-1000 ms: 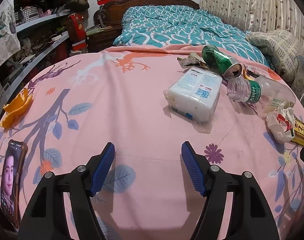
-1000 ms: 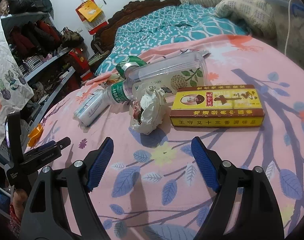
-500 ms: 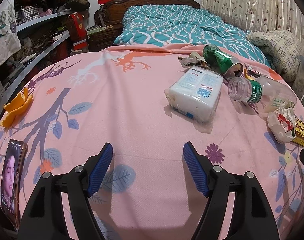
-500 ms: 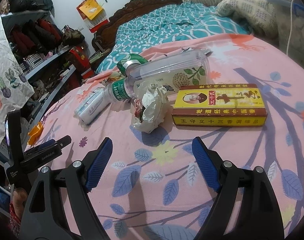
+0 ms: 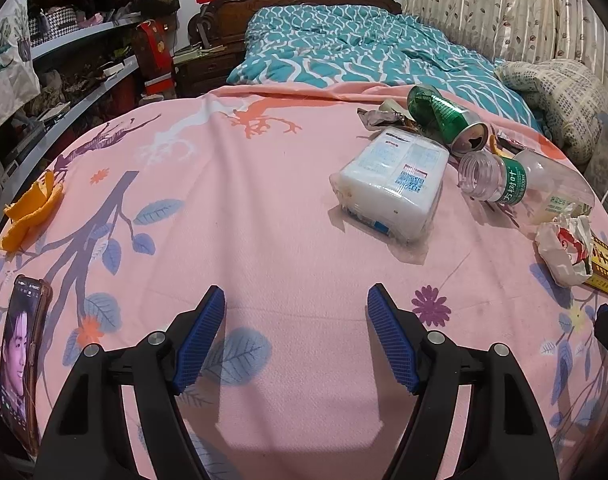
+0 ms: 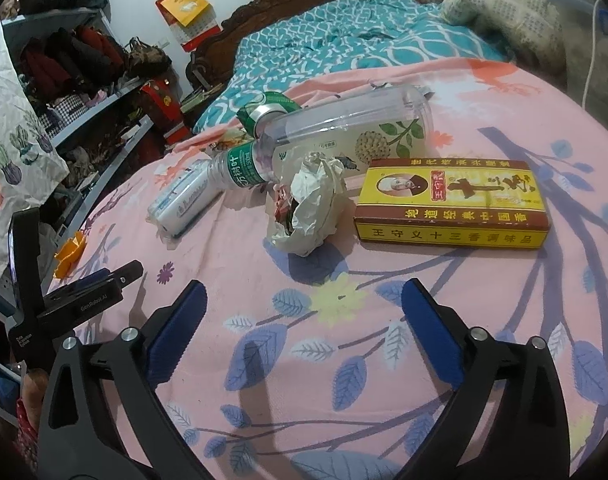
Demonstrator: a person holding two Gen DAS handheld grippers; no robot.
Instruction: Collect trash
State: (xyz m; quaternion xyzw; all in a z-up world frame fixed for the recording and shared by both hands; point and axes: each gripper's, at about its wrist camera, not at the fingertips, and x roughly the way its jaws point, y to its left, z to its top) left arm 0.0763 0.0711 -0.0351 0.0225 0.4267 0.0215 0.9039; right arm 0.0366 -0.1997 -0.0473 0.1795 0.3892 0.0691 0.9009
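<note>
Here, left wrist view: the left gripper (image 5: 296,336) is released and empty over bare pink sheet (image 5: 240,200), its jaws having just eased a little wider.
Trash, left wrist view: a white packet (image 5: 391,186) lies far right of the jaws; a green can (image 5: 443,120) and a clear bottle (image 5: 515,180) lie beyond it; crumpled paper (image 5: 559,252) sits at the right edge.
Risk, left wrist view: the capless bottle and the can lie on their sides and could roll on the soft sheet if nudged; a phone (image 5: 22,356) at near left could be swept up by mistake.
Unclear, left wrist view: the yellow box (image 5: 603,268) is mostly cut off; the scraps behind the can cannot be made out.
Right wrist view: the right gripper (image 6: 300,316) is released with nothing between its jaws, which have just swung wide.
Trash, right wrist view: the crumpled paper (image 6: 307,204) lies just beyond the jaws, near the yellow box (image 6: 451,204).
Risk, right wrist view: the loose wad may squash or slip from a shallow pinch.
Hidden, right wrist view: no bin or bag shows; the orange peel (image 6: 70,252) is small at far left.
</note>
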